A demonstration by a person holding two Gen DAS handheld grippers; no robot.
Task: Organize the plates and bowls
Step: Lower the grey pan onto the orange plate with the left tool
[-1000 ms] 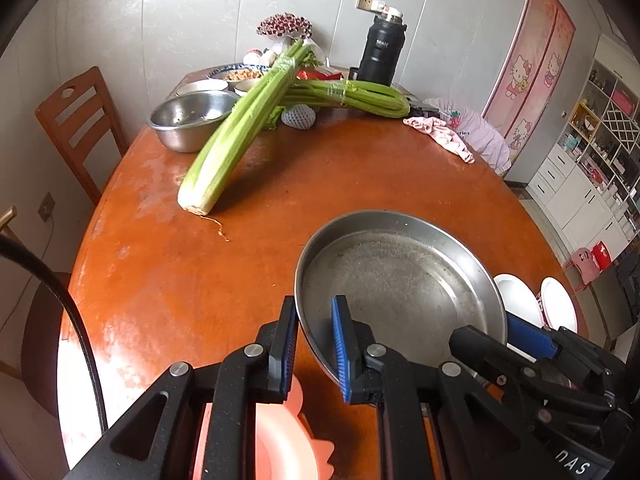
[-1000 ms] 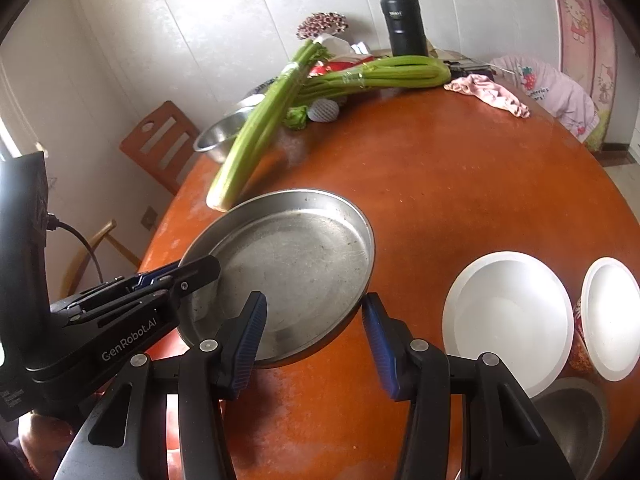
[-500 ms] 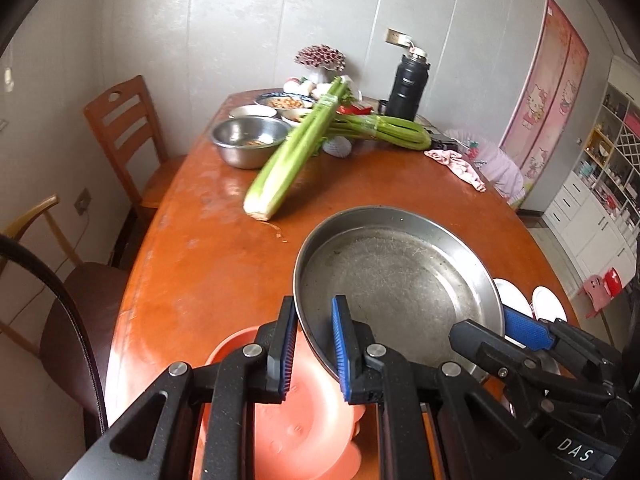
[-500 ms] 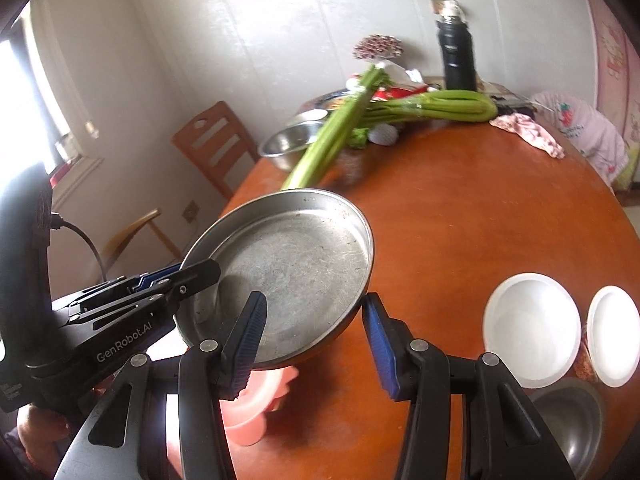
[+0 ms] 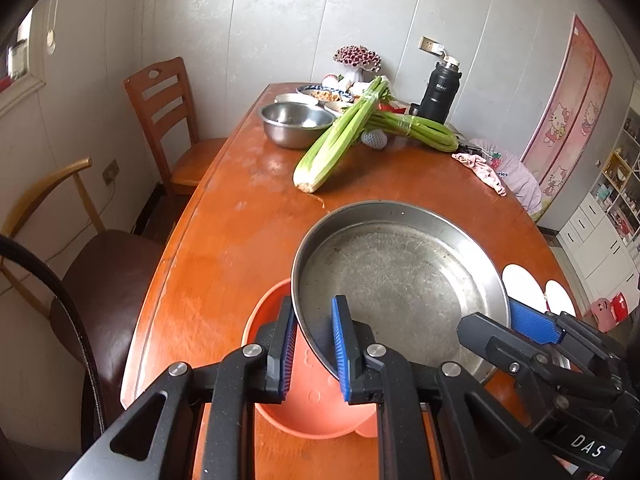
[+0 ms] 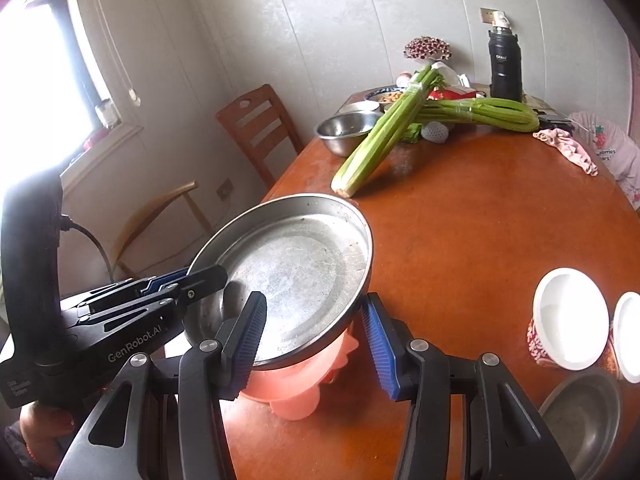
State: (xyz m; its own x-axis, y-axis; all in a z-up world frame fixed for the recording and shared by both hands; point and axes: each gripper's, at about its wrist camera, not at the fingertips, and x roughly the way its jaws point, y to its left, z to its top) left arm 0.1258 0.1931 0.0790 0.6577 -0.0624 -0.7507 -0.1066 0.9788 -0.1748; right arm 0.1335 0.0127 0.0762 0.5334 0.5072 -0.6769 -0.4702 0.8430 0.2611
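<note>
Together both claws carry one wide steel pan (image 5: 400,280), empty and scuffed, tilted above the orange bench (image 5: 224,240). Left claw (image 5: 314,344) is pinching the pan's near rim, one blue pad under it and one inside. Right claw (image 6: 316,334) stands partly spread with the pan's edge between its fingers; whether the pads press on it I cannot tell. Directly beneath the pan and the left claw's tips sits a salmon-pink plastic bowl (image 5: 320,408), nothing visible in it. Right of the right claw stand two white-lined cups (image 6: 568,318), both empty, with a small empty steel dish (image 6: 580,416) just below them. Far ahead of the claws a steel bowl (image 5: 296,123) holds a few pale scraps, beside two celery bunches (image 5: 340,136), a patterned dish of food (image 5: 324,94) and a black flask (image 5: 440,92).
</note>
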